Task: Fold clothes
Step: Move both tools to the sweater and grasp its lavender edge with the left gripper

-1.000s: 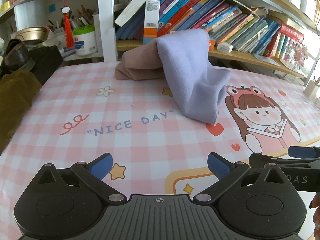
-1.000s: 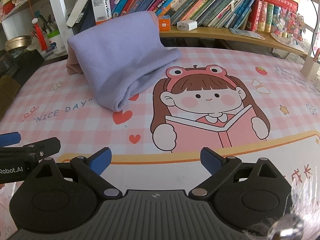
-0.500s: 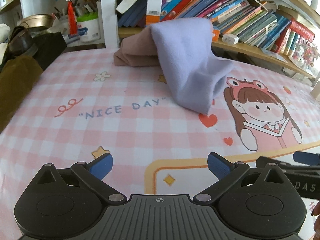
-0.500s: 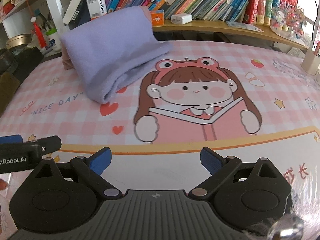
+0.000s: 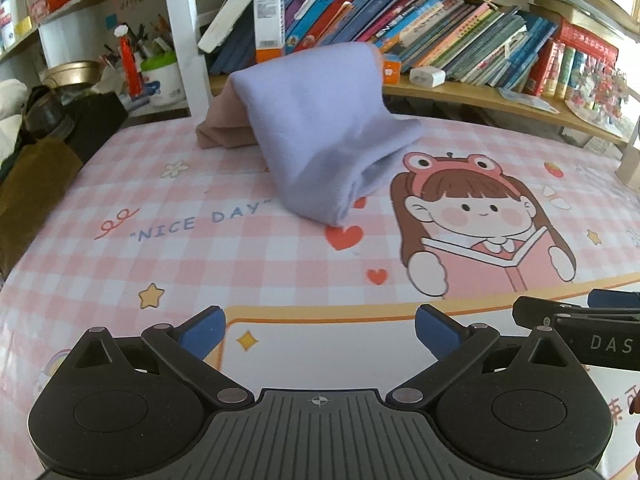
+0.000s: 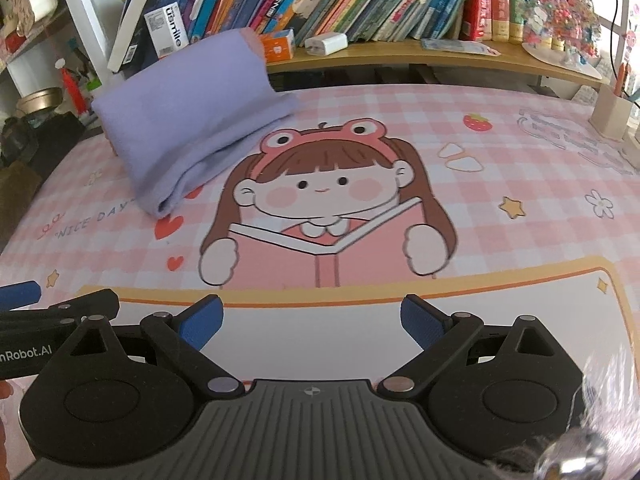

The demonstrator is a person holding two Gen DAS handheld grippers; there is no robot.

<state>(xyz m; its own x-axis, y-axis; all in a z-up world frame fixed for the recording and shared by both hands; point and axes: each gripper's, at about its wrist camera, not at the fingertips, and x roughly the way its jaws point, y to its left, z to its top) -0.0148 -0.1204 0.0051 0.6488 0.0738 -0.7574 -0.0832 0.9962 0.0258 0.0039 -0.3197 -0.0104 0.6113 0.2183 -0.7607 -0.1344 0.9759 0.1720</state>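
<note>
A soft purple cloth (image 5: 320, 128) lay at the far side of the table (image 5: 280, 264), close to the bookshelf (image 5: 460, 92). It was draped over a pink-brown cloth (image 5: 222, 128) that peeked out on the left, and the purple one sagged down from it to the table top. From the right wrist view its low end showed layers, one on top of the other, so it looked doubled over. But it sat in a lumpy heap, not in a flat, neat pile. The pink-brown one was mostly hidden, so I could not tell how it was folded. The left gripper (image 5: 320, 330) hung low over the near edge of the table, and its two blue fingers stood wide apart with nothing between them. The right gripper (image 6: 312, 320) was just beside it, also wide and holding nothing. Both were well apart from the cloths. How far along was the job? The scene fit two stories. The cloths could have been folded and put away at the back, with little left to do. Or they could have been a pile waiting to be spread out and folded flat. The pictures did not settle which one it was. The table had a pink check cover with a drawing of a girl reading, and no other clothes lay on it.
</note>
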